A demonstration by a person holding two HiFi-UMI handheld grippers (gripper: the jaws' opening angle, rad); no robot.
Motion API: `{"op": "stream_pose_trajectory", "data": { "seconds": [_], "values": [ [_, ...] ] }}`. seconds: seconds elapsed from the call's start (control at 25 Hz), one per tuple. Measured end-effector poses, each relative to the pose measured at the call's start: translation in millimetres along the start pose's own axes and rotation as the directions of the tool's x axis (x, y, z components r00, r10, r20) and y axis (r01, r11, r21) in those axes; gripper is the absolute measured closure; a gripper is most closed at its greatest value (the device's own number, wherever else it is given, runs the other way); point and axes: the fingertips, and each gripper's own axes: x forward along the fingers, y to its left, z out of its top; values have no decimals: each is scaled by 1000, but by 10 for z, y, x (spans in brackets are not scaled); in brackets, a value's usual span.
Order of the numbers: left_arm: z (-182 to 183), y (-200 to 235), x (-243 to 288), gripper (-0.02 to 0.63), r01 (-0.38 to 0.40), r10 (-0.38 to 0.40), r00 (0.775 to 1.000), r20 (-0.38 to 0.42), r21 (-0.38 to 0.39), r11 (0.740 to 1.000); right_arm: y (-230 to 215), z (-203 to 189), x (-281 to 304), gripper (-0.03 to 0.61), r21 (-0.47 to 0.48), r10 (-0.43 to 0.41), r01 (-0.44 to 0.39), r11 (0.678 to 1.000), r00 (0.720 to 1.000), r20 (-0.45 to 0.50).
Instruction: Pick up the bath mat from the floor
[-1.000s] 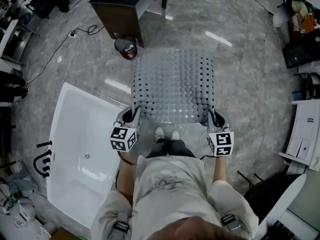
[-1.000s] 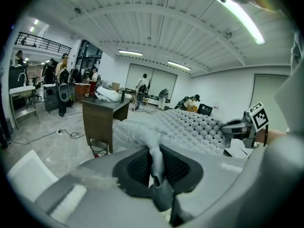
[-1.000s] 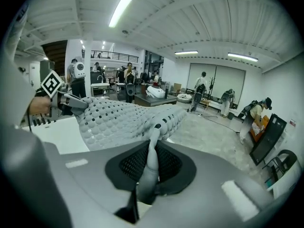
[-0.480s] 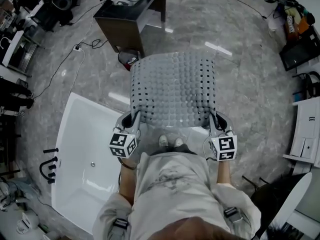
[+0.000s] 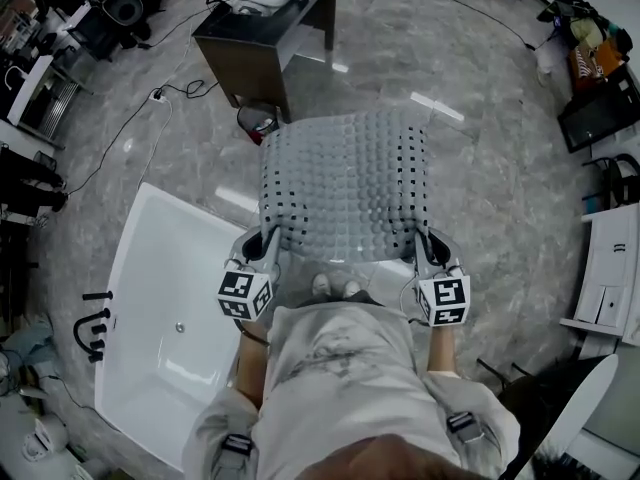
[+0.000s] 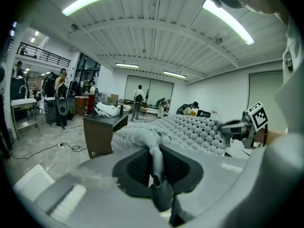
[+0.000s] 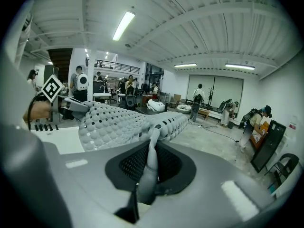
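The left gripper [image 5: 268,240] is clamping one near corner of the bath mat [image 5: 345,183], its jaws nearly together with only the thin knobbly edge pinched between them. The right gripper [image 5: 425,243] is clenching the other near corner the same way. Taking both corners is probably keeping the limp mat spread wide, so it is not folding on itself or slipping out.

The mat is stretching away in front of the person's shoes [image 5: 335,286], just beside the white bathtub [image 5: 150,298] on the person's right of it. Its near edge is up off the grey marble floor [image 5: 500,168]; whether its far edge is clearing the floor I cannot tell.

Beyond the bathtub's far end a dark table [image 5: 260,43] is standing, with a small red bin [image 5: 258,120] between it and the mat. Farther off, people are standing about in a large hall under strip lights.
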Motion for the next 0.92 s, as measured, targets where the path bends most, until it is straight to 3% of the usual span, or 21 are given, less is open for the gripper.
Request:
{"op": "stream_pose_trajectory", "data": {
  "seconds": [0.92],
  "values": [
    [85, 50, 84, 575, 9, -8, 1000, 11, -8, 1000, -18, 204, 133, 549, -2, 18, -18, 1000, 999, 28]
  ]
}}
